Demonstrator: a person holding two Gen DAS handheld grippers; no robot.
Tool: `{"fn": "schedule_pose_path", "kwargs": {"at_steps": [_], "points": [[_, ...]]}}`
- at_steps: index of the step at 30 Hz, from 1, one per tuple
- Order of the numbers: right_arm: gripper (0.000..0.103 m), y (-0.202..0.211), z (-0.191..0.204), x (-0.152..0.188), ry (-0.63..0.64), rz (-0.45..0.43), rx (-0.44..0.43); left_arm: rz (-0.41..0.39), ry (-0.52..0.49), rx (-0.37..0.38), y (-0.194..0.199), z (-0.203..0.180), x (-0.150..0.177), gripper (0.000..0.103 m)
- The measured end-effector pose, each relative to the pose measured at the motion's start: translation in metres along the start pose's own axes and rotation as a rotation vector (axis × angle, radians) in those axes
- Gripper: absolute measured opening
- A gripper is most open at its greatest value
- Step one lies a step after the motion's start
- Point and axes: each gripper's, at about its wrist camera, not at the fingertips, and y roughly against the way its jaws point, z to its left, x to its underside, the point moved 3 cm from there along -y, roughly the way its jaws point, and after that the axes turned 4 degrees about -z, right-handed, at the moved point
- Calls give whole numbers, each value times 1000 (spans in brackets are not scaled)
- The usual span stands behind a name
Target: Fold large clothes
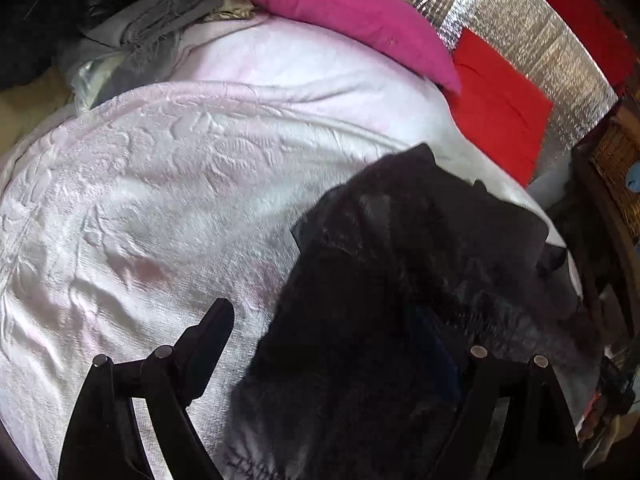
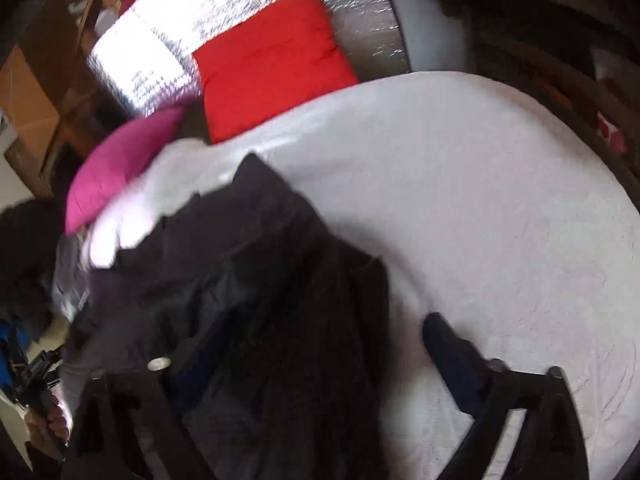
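The dark garment lies in a loose heap on the bed, and everything here is placed from it. In the left wrist view, left of the garment, the pale embossed bedspread runs bare and wide out to the bed's rounded left edge. Beyond that bare stretch a grey cloth pile sits at the far left corner. Behind the garment a pink pillow and then a red pillow lean on a silver foil panel. The bed's right edge passes just right of the garment, with a wicker basket past it, its contents too small to tell. The left gripper has its fingers spread wide; the left finger is over bare bedspread, and the right one is lost in the dark cloth, so no grip shows. In the right wrist view the left gripper's handle, held in a hand, shows left of the garment. The right gripper straddles the garment's near edge, fingers apart, not pinching it. To the garment's right, the bedspread is open as far as the curved edge.
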Motion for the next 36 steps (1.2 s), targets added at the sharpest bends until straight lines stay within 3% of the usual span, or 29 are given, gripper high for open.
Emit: {"fn": "schedule_pose_path", "kwargs": {"at_steps": [1, 2, 3, 5, 6, 7, 8, 10, 11, 12, 13, 14, 15, 18, 21, 23, 25, 26, 27, 28, 29, 30, 31, 32, 36], "points": [[39, -6, 4, 0, 19, 17, 58, -22, -25, -15, 1, -3, 2, 74], [32, -3, 9, -2, 39, -5, 87, -50, -36, -5, 2, -7, 0, 49], [23, 6, 11, -7, 47, -57, 108, -76, -40, -14, 5, -9, -3, 43], [20, 28, 3, -16, 0, -162, 105, -151, -113, -145, 2, -19, -5, 44], [19, 31, -7, -18, -33, -195, 134, -134, -158, -186, -7, -23, -3, 45], [19, 23, -17, -17, -46, -170, 184, -103, -180, -208, -15, -26, -1, 45], [19, 10, -26, -11, -56, -92, 179, -92, -177, -217, -16, -26, 0, 45], [20, 8, -36, -8, -97, -58, 122, -99, -145, -149, 0, -28, -13, 45], [20, 27, -36, -15, -114, -137, 60, -115, -134, -108, 10, -30, -21, 50], [21, 37, -31, -22, -105, -189, 17, -149, -119, -75, 22, -34, -32, 65], [26, 47, -21, -31, -80, -224, -20, -170, -112, -61, 27, -38, -40, 76], [58, 50, -10, -41, -51, -227, -43, -184, -118, -42, 32, -50, -52, 92], [103, 48, 7, -51, -15, -212, -60, -170, -144, -21, 29, -63, -61, 94], [103, 34, 75, -61, 223, -181, -80, -118, -265, -15, 2, -113, -78, 94], [102, -9, 131, -51, 441, -51, -7, -7, -386, -13, -41, -161, -78, 94], [96, -40, 145, -48, 546, -2, 60, 5, -430, -36, -62, -181, -73, 94], [84, -71, 139, -39, 617, 102, 107, 51, -483, -65, -85, -188, -68, 84], [61, -84, 131, -36, 612, 158, 94, 94, -501, -71, -99, -189, -62, 60], [52, -90, 126, -31, 594, 195, 79, 126, -502, -38, -110, -189, -55, 48], [51, -92, 123, -28, 582, 184, 72, 118, -515, -18, -112, -191, -53, 44], [39, -90, 123, -29, 589, 167, 62, 105, -539, -2, -111, -193, -52, 32], [18, -83, 122, -32, 576, 142, 49, 94, -548, 11, -108, -195, -52, 13], [14, -78, 122, -36, 557, 114, 52, 74, -552, -2, -103, -197, -54, 7], [9, -70, 121, -40, 544, 69, 66, 47, -553, -20, -99, -199, -58, 7], [9, -52, 123, -61, 480, -88, 95, -63, -465, -33, -90, -192, -91, 7]]}}
